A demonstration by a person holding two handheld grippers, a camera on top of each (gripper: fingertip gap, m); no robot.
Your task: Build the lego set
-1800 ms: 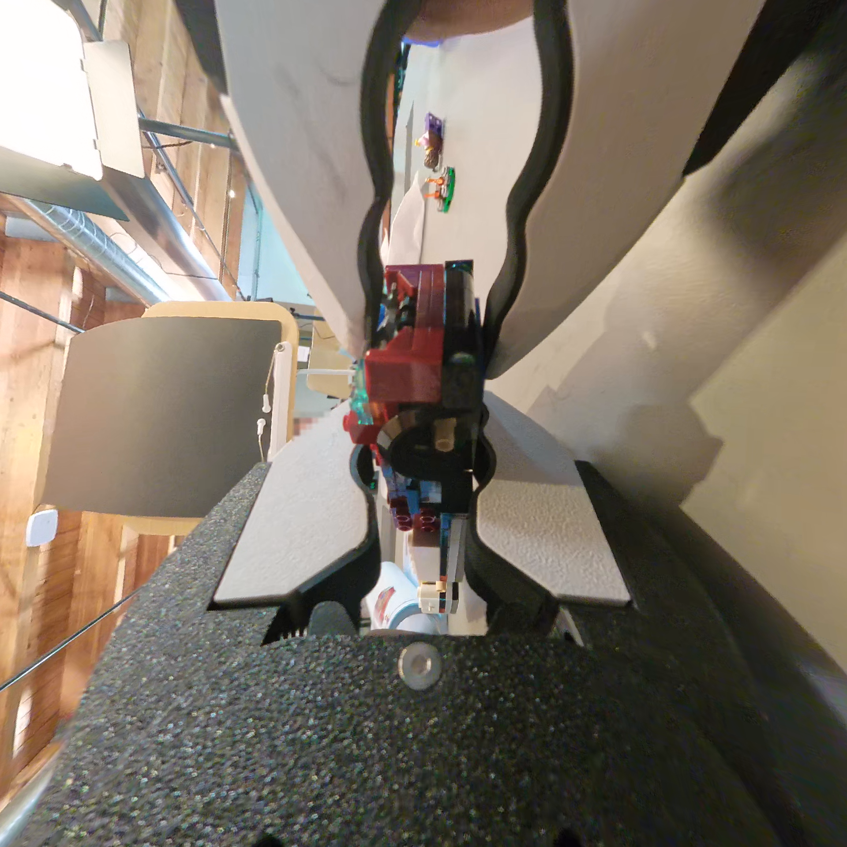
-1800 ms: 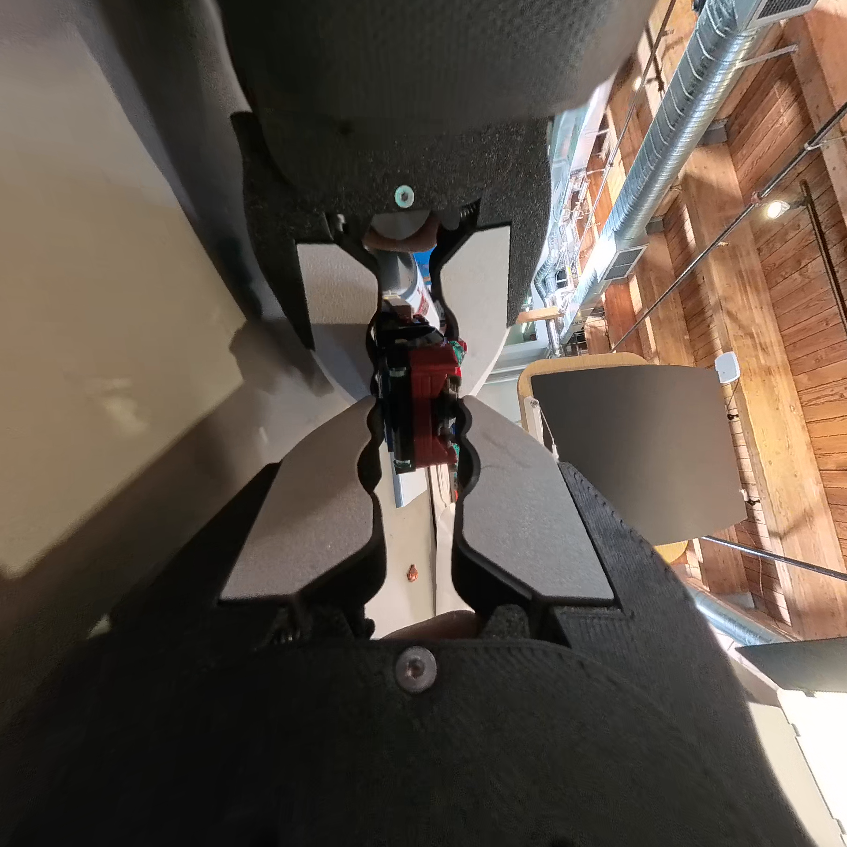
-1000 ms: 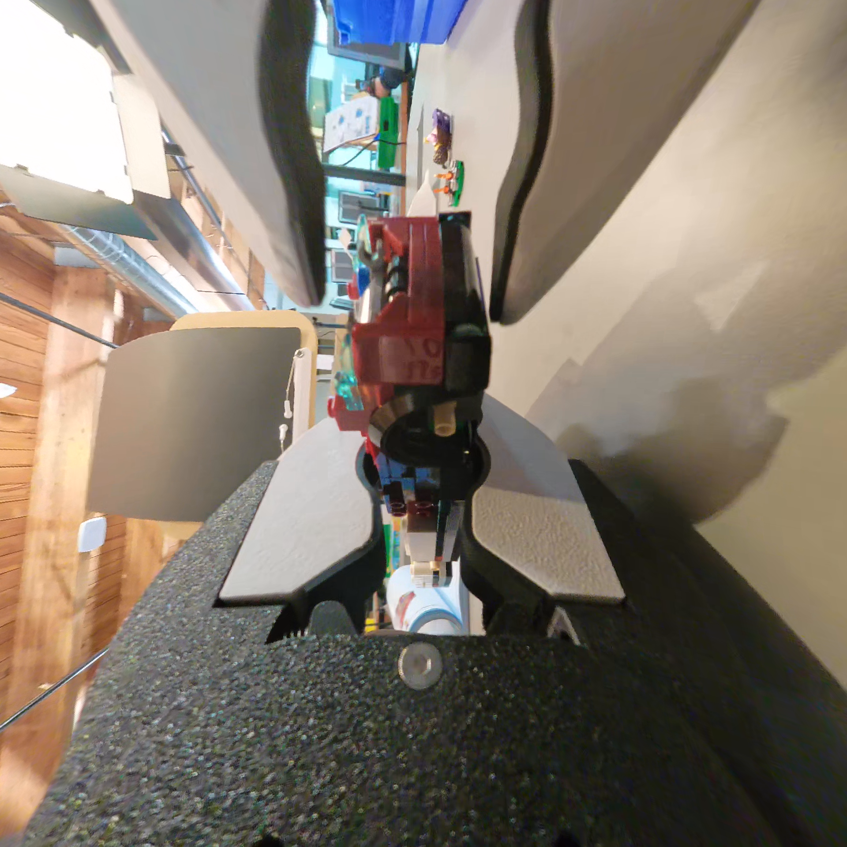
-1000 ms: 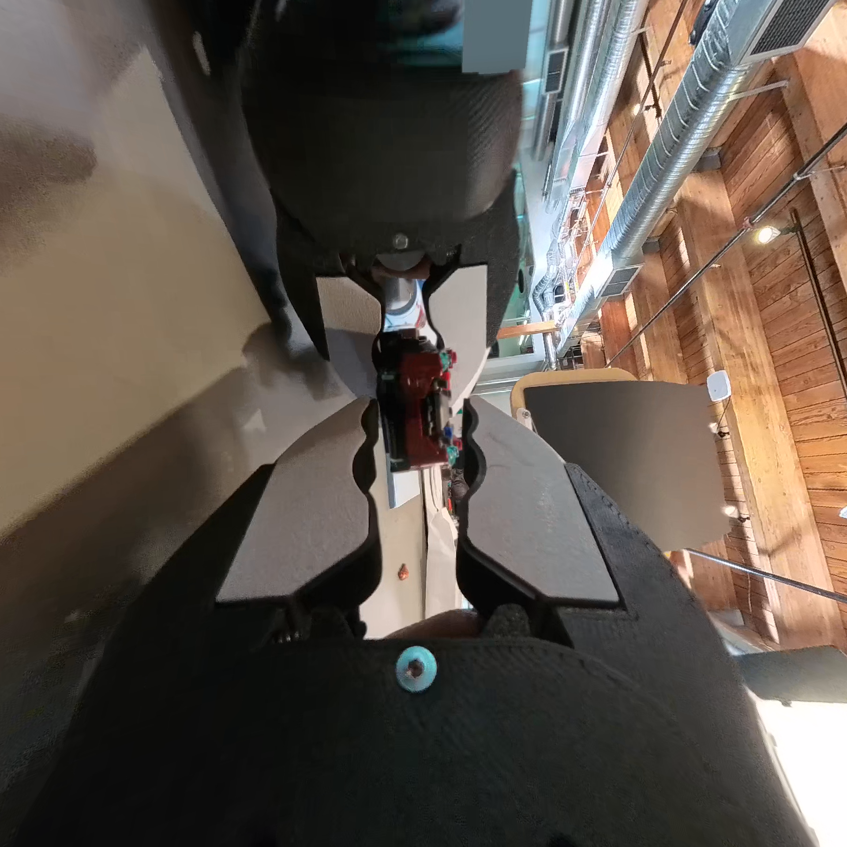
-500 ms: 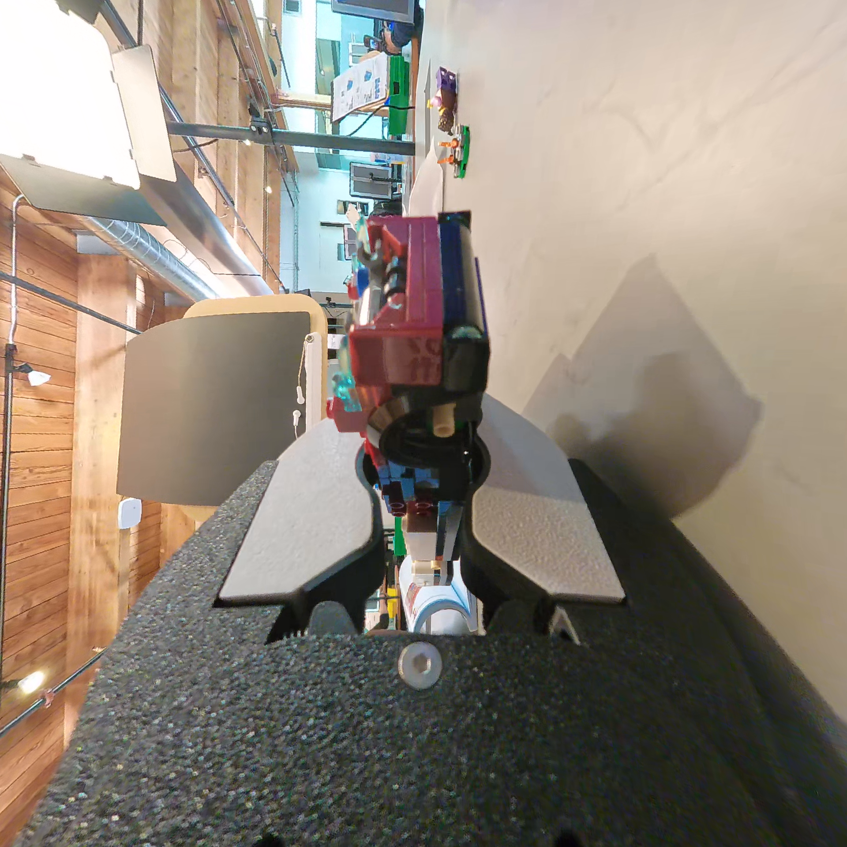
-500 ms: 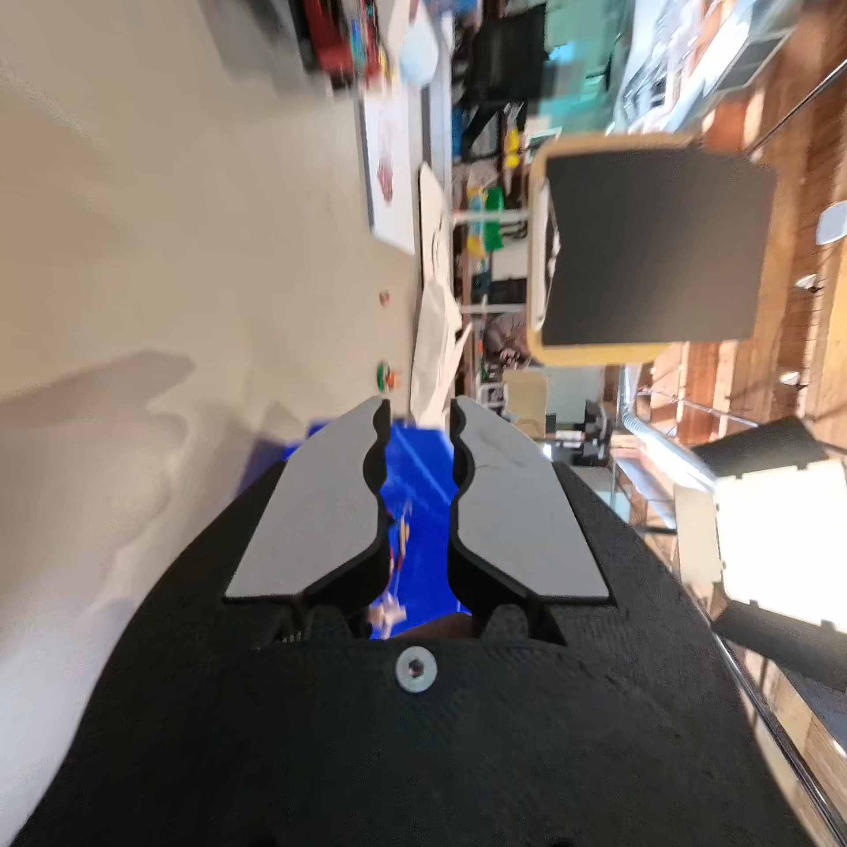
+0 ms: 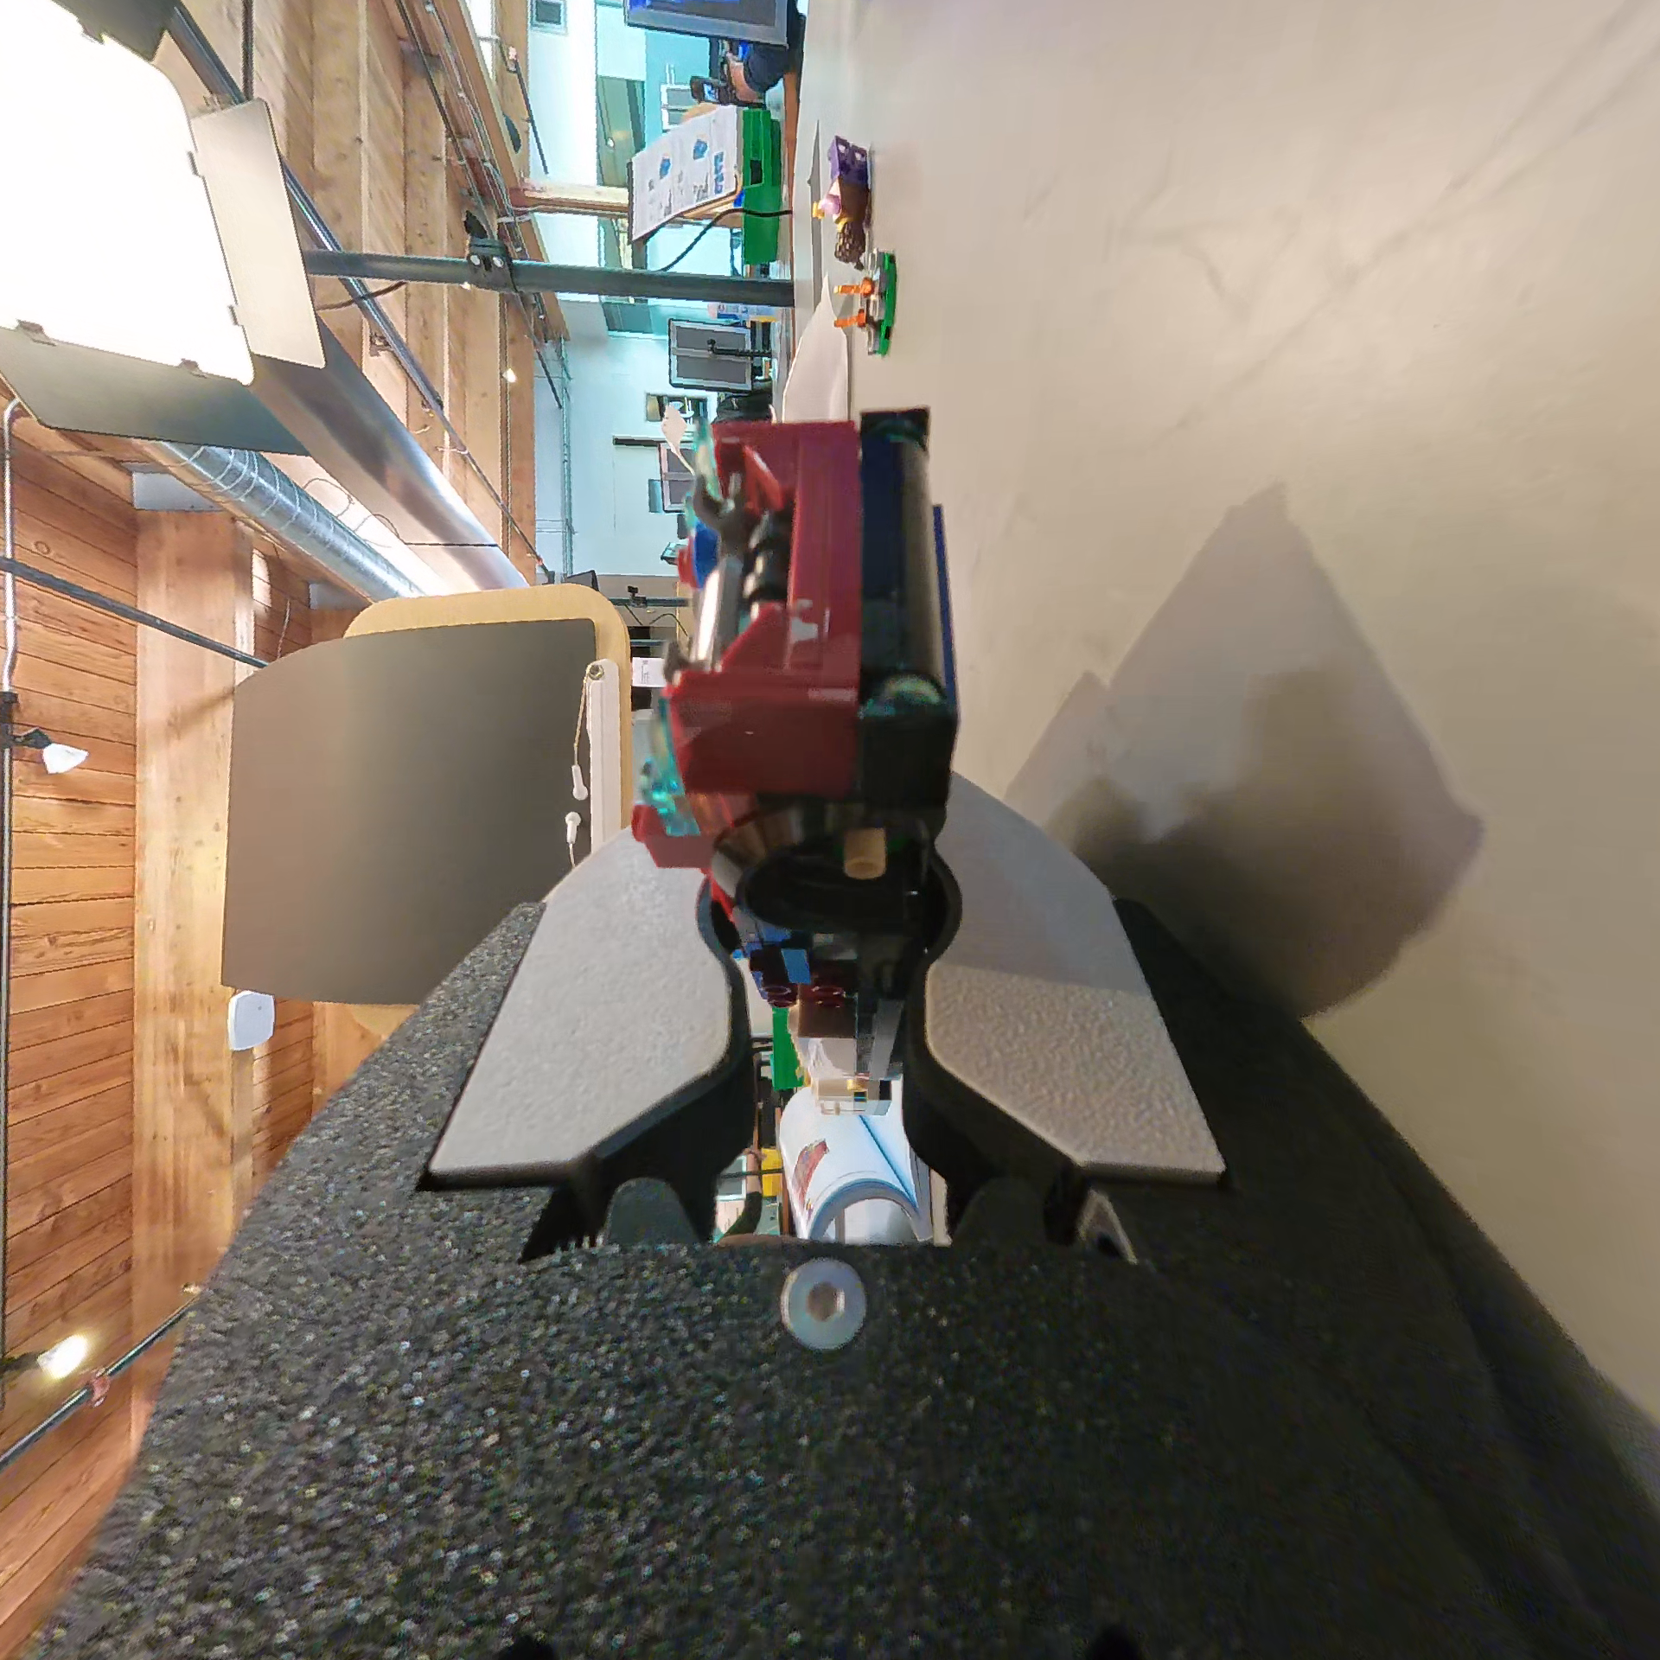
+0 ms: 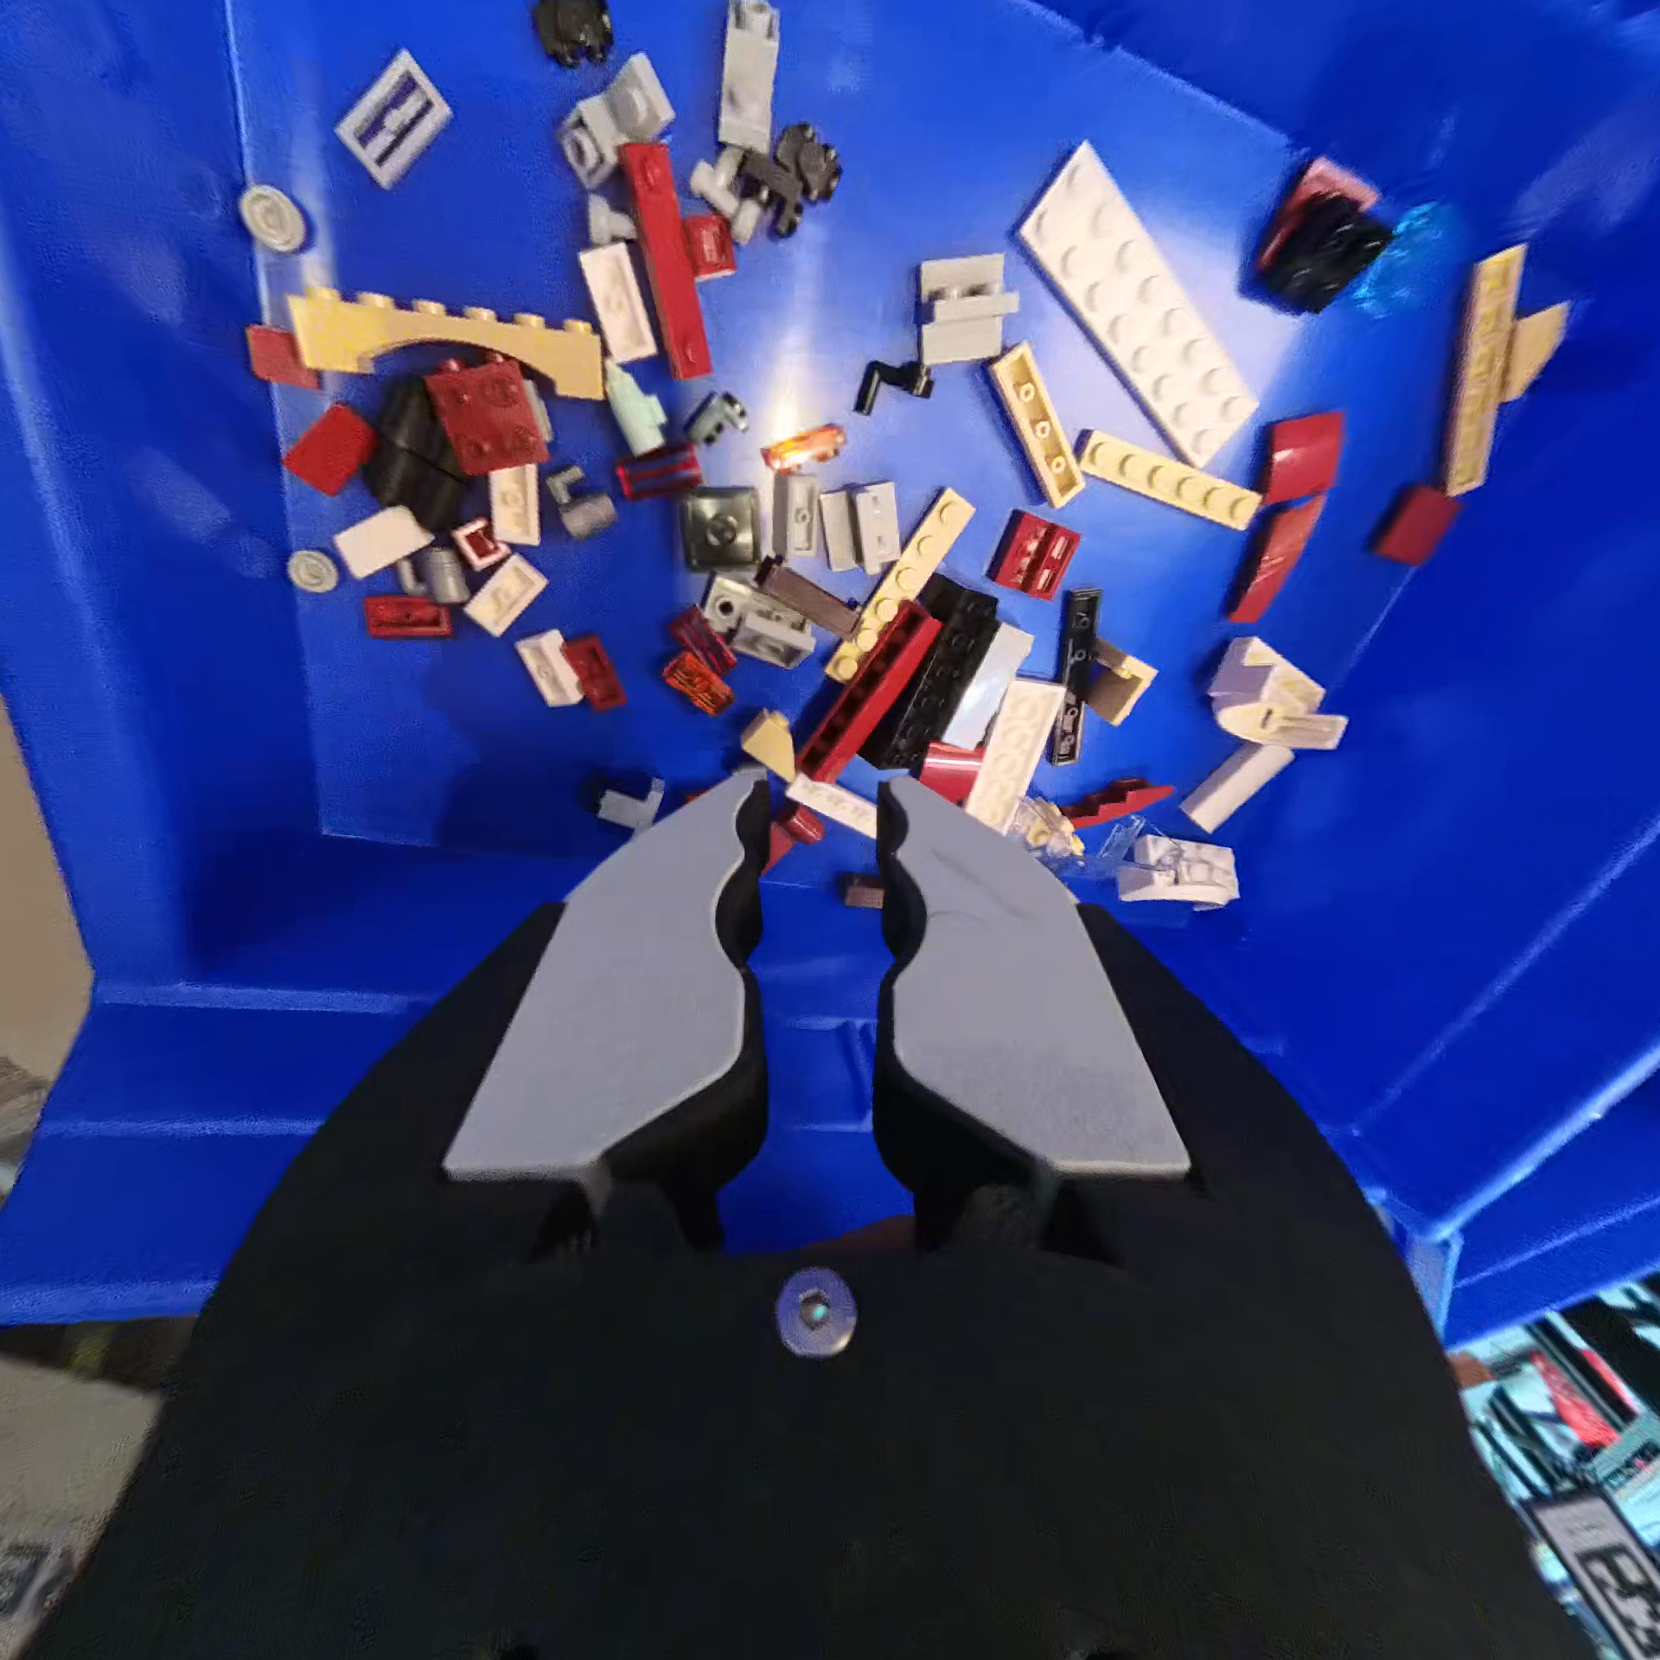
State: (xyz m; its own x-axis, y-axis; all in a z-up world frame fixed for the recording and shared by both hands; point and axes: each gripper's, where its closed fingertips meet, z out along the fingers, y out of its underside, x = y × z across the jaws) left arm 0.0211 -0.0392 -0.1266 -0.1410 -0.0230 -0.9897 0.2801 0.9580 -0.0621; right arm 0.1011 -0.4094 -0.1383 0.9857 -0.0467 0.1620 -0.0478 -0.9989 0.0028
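My left gripper (image 7: 813, 844) is shut on a brick-built model (image 7: 790, 683) of dark red and black pieces with a black wheel and a teal clear part. It holds the model in the air beside the pale table top (image 7: 1258, 359). My right gripper (image 8: 822, 799) is open and holds nothing. It hovers over a blue bin (image 8: 180, 719) full of loose bricks. A long dark red brick (image 8: 867, 692) and a small white tile (image 8: 831, 802) lie in the bin just beyond its fingertips.
The bin also holds a white plate (image 8: 1136, 301), a tan arch (image 8: 449, 341) and several small red, grey and black pieces. In the left wrist view, two small brick builds (image 7: 876, 305) stand far along the table. A dark chair back (image 7: 404, 808) is at the left.
My right gripper drew back from the model, swung away to the blue bin, and its jaws narrowed on nothing. My left gripper kept its hold on the model.
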